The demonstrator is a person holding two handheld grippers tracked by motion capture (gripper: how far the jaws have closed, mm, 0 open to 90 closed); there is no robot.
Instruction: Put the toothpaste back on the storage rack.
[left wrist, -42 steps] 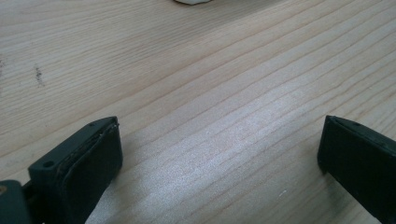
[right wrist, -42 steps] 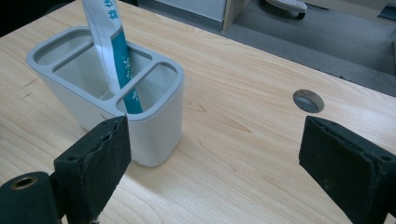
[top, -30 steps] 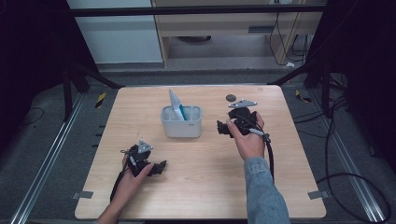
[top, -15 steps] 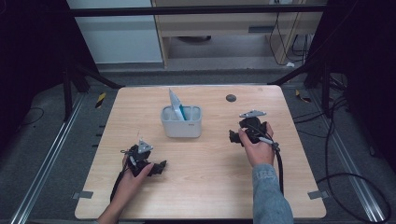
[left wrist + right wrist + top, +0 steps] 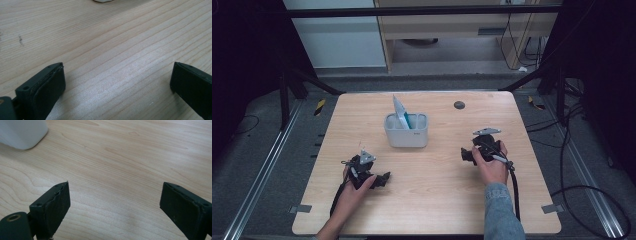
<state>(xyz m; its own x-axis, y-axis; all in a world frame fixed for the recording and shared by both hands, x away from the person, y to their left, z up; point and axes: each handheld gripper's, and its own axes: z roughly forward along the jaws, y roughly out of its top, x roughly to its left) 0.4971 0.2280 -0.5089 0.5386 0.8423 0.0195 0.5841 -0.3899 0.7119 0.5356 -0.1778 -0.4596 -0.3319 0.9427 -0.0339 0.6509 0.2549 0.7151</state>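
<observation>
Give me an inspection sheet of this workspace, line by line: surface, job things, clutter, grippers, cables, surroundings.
Surface: light wooden table, bare wood grain under both sets of jaws.
Job's things: white holder near the table's middle, with a white and teal packet standing tilted in it.
Clutter: small dark round disc near the far edge.
Grippers: left hand-held gripper low over the near left of the table, jaws apart, nothing between them; right hand-held gripper right of the holder, jaws apart, nothing between them.
Cables: a black cable trails from the right hand-held gripper along the sleeve; more cables lie on the floor at right.
Surroundings: grey floor, metal rails, black frame legs.
</observation>
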